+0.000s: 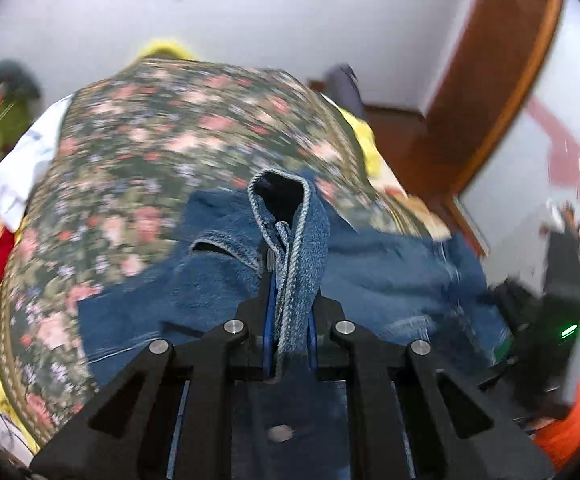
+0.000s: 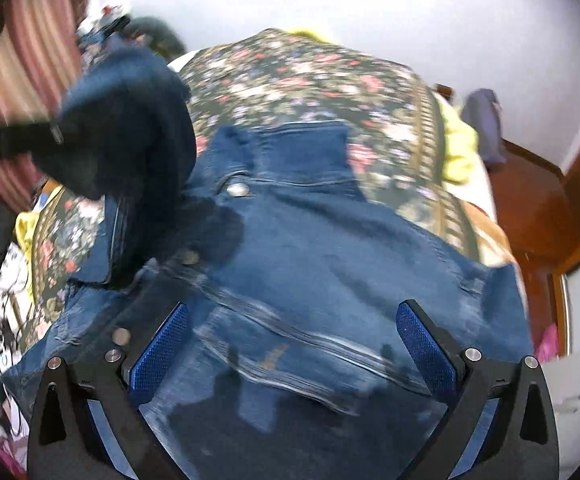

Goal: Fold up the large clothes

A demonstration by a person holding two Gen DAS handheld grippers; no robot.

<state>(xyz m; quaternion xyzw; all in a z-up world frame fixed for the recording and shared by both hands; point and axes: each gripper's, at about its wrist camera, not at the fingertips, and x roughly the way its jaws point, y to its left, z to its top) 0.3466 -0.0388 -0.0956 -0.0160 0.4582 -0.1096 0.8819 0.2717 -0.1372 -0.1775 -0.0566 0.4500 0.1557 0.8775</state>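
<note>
A blue denim jacket (image 2: pixel 310 240) lies spread on a bed covered by a floral bedspread (image 2: pixel 310 76), metal snap buttons showing along its front near the left edge. One part of the jacket, likely a sleeve or front panel, is lifted off the bed at the left of the right wrist view, bunched in a dark mass.

The left tool (image 1: pixel 290 280) is closed tight on a thick doubled denim hem, which loops up beyond the fingertips. The right tool (image 2: pixel 294 332) is wide open and holds nothing; its blue textured pads (image 2: pixel 157 348) sit low over the near part of the jacket, one either side of a pale stitched seam.

The step in hand appears to be folding the lifted section across the body of the jacket. To do it well, the left tool should carry the hem flat across toward the right and lay it down without twisting. The right tool could press the body cloth to stop it sliding. Denim is stiff and heavy, so the fold may spring open unless smoothed down.

Yellow fabric (image 2: pixel 458 148) and a wooden bed frame (image 2: pixel 538 208) lie at the right.
</note>
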